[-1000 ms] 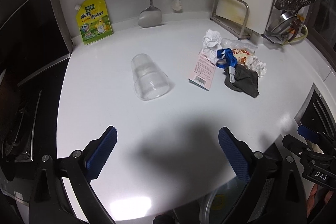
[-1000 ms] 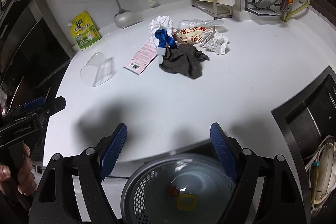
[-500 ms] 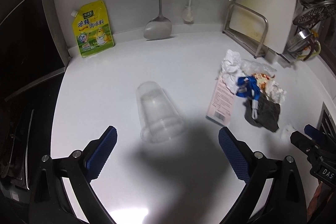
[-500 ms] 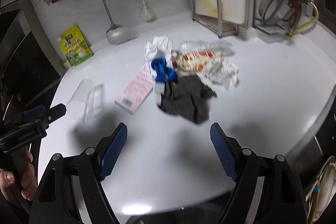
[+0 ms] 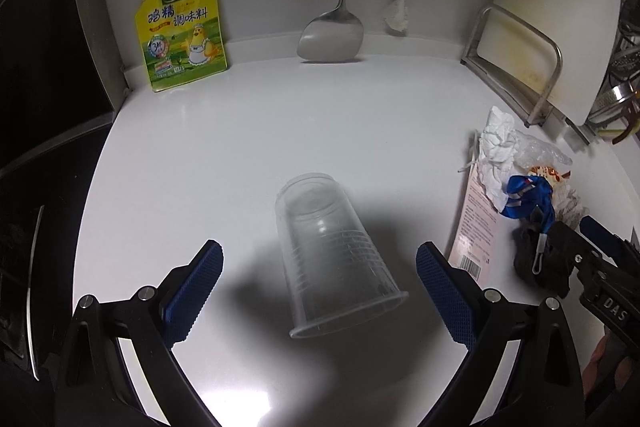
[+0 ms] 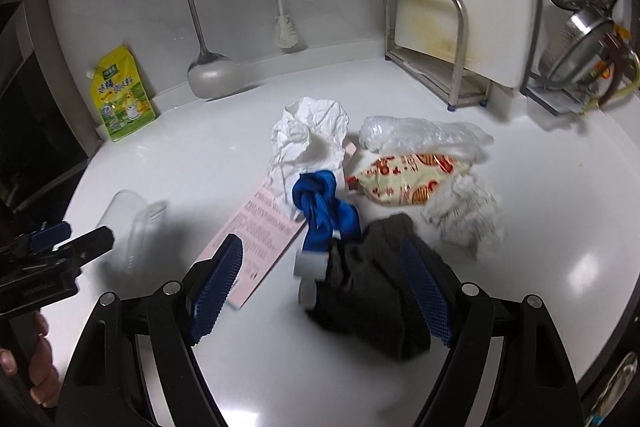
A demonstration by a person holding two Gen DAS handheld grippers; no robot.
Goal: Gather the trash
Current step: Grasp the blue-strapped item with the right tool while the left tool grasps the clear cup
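A clear plastic cup point(image 5: 336, 259) lies on its side on the white counter, rim toward me. My left gripper point(image 5: 318, 291) is open, its blue pads standing either side of the cup without touching it. In the right wrist view a trash pile lies ahead: crumpled white paper point(image 6: 310, 135), a knotted blue strap point(image 6: 324, 203), a pink card point(image 6: 260, 231), a printed snack wrapper point(image 6: 408, 181), a clear bag point(image 6: 420, 135), a white tissue wad point(image 6: 466, 219) and a dark grey rag point(image 6: 372, 287). My right gripper point(image 6: 320, 287) is open, its pads straddling the rag and the strap's end.
A yellow seasoning pouch point(image 5: 182, 31) leans on the back wall beside a hanging spatula point(image 5: 332, 35) and a brush point(image 5: 400, 15). A cutting-board rack point(image 6: 436, 39) and metal strainers point(image 6: 580, 39) stand at the right. A dark stove point(image 5: 24, 227) borders the counter's left edge.
Both grippers have moved forward over the counter. The cup now sits between the left pads, and the rag between the right pads. The mesh bin under the right gripper has dropped out of view.
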